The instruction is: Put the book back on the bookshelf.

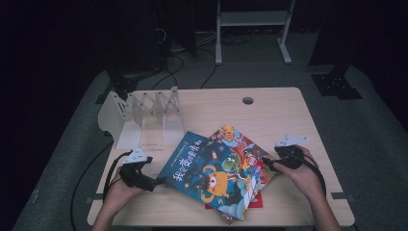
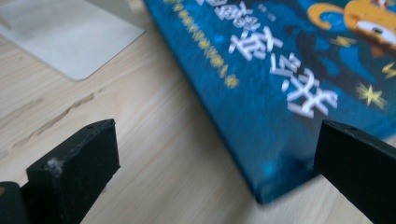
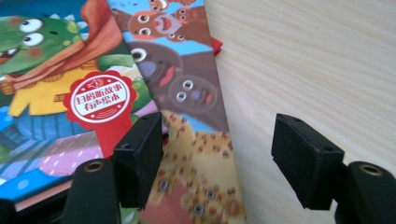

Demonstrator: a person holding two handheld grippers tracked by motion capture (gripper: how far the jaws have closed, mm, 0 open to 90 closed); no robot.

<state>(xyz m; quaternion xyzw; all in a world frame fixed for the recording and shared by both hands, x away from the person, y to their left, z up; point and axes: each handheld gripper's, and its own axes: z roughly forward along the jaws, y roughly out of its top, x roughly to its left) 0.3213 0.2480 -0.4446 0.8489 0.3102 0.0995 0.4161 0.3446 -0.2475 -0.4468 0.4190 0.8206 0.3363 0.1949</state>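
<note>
A loose stack of glossy picture books lies fanned on the pale wood-grain table (image 1: 269, 103), toward its near edge between the two hands. On top sits the blue book (image 1: 211, 174), a flat rectangle with white Chinese lettering, yellow stars and an orange cartoon monster. Under it, turned at an angle, is the monster-bordered book (image 1: 243, 149), whose edge carries a strip of brown and spotted cartoon faces and a round red scalloped sticker. A red book (image 1: 257, 202) peeks out at the bottom.

The left gripper (image 1: 156, 182) rests at the blue book's near left corner, its blocky matte black jaws spread wide with that corner between them. The right gripper (image 1: 267, 165) is also wide open, one jaw over the monster-bordered book's right edge, the other over bare wood.

A white accordion-style folding book stand (image 1: 144, 118) with flat plastic plates stands at the far left.
</note>
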